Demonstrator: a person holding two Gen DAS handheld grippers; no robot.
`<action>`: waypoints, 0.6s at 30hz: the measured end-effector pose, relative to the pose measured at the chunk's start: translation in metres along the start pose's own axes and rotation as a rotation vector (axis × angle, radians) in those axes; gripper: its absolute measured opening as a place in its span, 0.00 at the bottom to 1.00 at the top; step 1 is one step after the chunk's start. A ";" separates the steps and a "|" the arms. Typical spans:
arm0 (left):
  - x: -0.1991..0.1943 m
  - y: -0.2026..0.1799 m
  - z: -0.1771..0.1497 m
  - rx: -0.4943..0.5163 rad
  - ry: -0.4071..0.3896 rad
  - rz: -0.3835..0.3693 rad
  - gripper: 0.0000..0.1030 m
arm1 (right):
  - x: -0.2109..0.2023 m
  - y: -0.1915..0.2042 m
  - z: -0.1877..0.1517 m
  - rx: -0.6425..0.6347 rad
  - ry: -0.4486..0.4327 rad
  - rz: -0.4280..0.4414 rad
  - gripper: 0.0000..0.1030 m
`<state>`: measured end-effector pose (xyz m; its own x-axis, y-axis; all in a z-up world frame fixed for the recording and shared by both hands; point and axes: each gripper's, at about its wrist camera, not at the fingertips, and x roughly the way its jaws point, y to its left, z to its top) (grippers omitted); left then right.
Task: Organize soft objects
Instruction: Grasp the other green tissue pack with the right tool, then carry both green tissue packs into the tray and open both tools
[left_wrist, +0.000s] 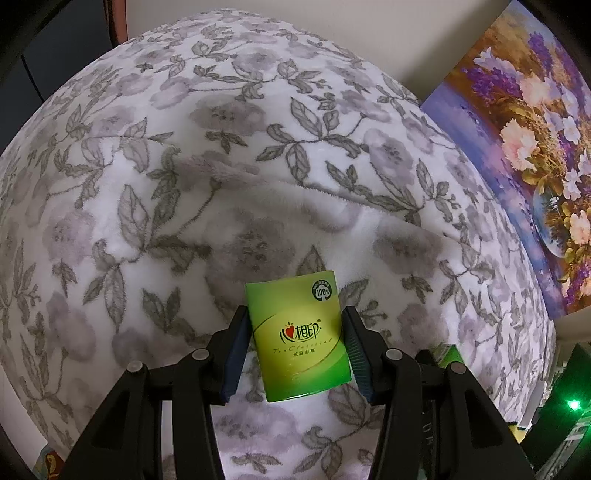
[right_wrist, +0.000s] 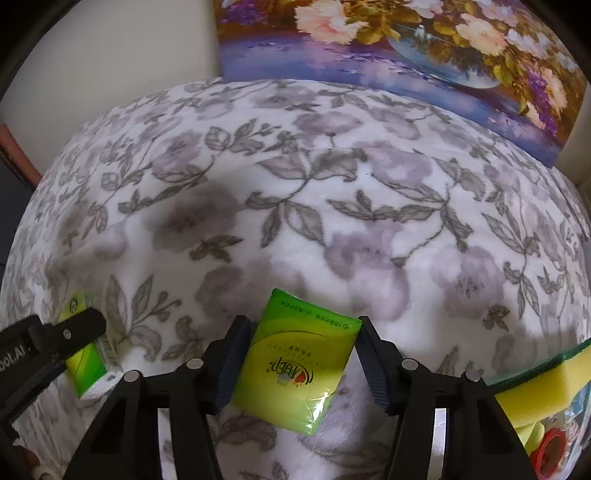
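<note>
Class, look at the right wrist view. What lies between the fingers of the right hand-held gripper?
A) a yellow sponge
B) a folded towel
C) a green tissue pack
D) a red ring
C: a green tissue pack lies on the floral blanket between the fingers of the right hand-held gripper; the yellow sponge sits off to the right.

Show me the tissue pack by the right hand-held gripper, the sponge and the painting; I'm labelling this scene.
tissue pack (right_wrist: 291, 365), right wrist view, middle of its green front.
sponge (right_wrist: 550, 380), right wrist view, yellow foam side.
painting (right_wrist: 406, 40), right wrist view, flower area.
</note>
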<state>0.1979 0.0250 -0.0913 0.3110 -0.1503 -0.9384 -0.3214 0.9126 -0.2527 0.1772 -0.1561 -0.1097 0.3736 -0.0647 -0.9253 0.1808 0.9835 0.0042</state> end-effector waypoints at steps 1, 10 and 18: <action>-0.003 0.000 -0.001 0.000 -0.002 -0.006 0.50 | -0.001 0.002 -0.001 -0.008 0.001 -0.002 0.58; -0.048 -0.008 -0.025 0.043 -0.044 -0.074 0.50 | -0.050 -0.009 -0.017 -0.014 -0.028 0.034 0.58; -0.082 -0.038 -0.068 0.162 -0.063 -0.132 0.50 | -0.113 -0.050 -0.045 0.027 -0.064 0.014 0.58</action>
<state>0.1239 -0.0227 -0.0210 0.3982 -0.2533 -0.8816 -0.1274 0.9365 -0.3267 0.0848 -0.1899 -0.0227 0.4335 -0.0629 -0.8989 0.1996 0.9795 0.0278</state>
